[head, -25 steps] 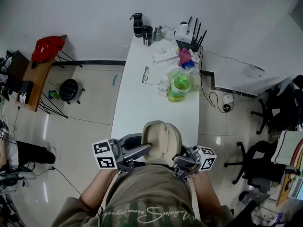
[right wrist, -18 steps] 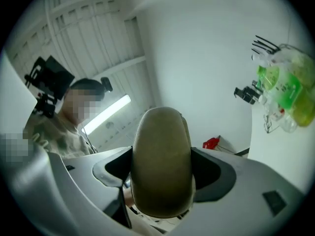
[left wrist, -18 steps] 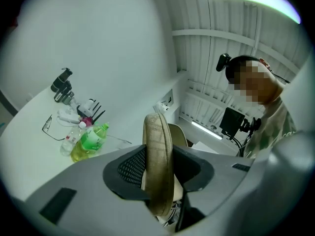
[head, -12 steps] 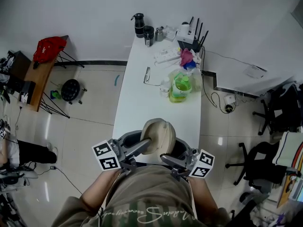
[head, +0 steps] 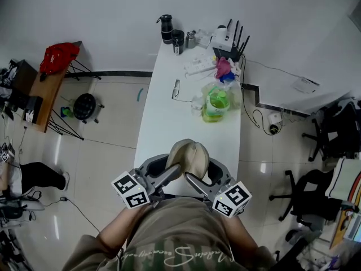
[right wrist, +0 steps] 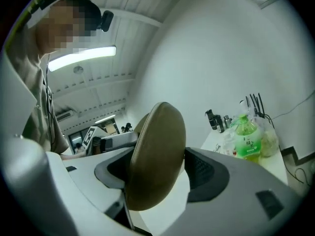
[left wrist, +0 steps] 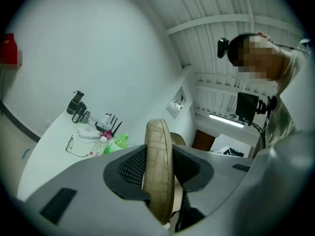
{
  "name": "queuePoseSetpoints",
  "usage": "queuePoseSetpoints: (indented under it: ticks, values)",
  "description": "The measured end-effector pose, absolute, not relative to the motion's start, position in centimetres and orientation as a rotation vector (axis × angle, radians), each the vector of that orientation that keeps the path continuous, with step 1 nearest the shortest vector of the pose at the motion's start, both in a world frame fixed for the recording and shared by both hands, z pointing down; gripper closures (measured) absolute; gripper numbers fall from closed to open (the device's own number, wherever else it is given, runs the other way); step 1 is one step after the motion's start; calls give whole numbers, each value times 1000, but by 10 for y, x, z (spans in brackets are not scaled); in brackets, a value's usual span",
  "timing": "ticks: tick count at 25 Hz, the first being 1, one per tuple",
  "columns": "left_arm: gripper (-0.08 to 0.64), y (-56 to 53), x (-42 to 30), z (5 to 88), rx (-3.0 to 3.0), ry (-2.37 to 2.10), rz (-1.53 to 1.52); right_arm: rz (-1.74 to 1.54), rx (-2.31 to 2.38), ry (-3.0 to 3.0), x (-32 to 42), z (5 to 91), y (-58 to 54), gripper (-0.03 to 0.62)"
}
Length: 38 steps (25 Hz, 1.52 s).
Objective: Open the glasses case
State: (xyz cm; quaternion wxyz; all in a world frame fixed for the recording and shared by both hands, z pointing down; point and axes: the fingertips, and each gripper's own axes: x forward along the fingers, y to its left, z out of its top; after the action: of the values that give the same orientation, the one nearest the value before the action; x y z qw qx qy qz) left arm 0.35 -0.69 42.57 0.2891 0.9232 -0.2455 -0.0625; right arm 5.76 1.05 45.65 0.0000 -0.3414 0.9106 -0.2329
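Beige glasses case [head: 189, 154] is held up off the surface, over the near end of the white table [head: 163, 117], just in front of the person's chest, between both grippers. Left gripper [head: 174, 171] comes in from the lower left, right gripper [head: 192, 179] from the lower right, and their tips meet at the case. In the left gripper view the jaws are clamped on one shell of the case seen edge-on, with the dark mesh pads [left wrist: 132, 167] pressing on both its sides; a bit of the second beige shell shows just behind it. In the right gripper view the jaws are closed on the other shell, its rounded face toward the camera, pads [right wrist: 202, 171] against it on either side; more beige shows behind. How far the two shells are parted cannot be told. Both marker cubes face up, the left one [head: 131, 191] and the right one [head: 231, 199], close to the person's olive shirt [head: 175, 236]. Farther along the table and well apart from the case are a pair of glasses [head: 176, 89], a green bottle [head: 214, 103], a pink item [head: 221, 68], a router [head: 228, 38] with antennas, and dark flasks [head: 164, 30] at the far end. A red bag [head: 56, 55] sits on a side table at left.
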Motion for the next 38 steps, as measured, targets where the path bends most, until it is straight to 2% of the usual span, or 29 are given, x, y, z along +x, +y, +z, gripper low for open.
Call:
queuePoseSetpoints:
  ticks: [4,6,10,11,14,19,29,33,38]
  values:
    - [408,-6,2,427,2505,-647,-135,-827,-1100,2803,68,473,6,363]
    - [408,-4,2,428,2527,-621,-117,-843,-1133,2796,73,479,4,393]
    - [416,11,8,430,2647,-521,-8,-870,-1148,2773,91,481,-1,523]
    - [419,14,9,433,2666,-501,23,-854,-1124,2797,94,480,-1,532]
    - [426,12,8,437,2637,-475,20,-840,-1002,2871,91,473,1,532]
    - [471,-2,0,439,2517,-431,-54,-1057,-707,2774,75,468,8,534]
    - [469,37,4,430,2137,233,-353,-1277,-4,2548,56,450,46,535]
    - [466,38,7,431,2163,267,-328,-1298,-3,2509,58,459,44,535]
    - [453,11,10,479,2483,-172,-118,-1346,-445,2641,76,516,12,535]
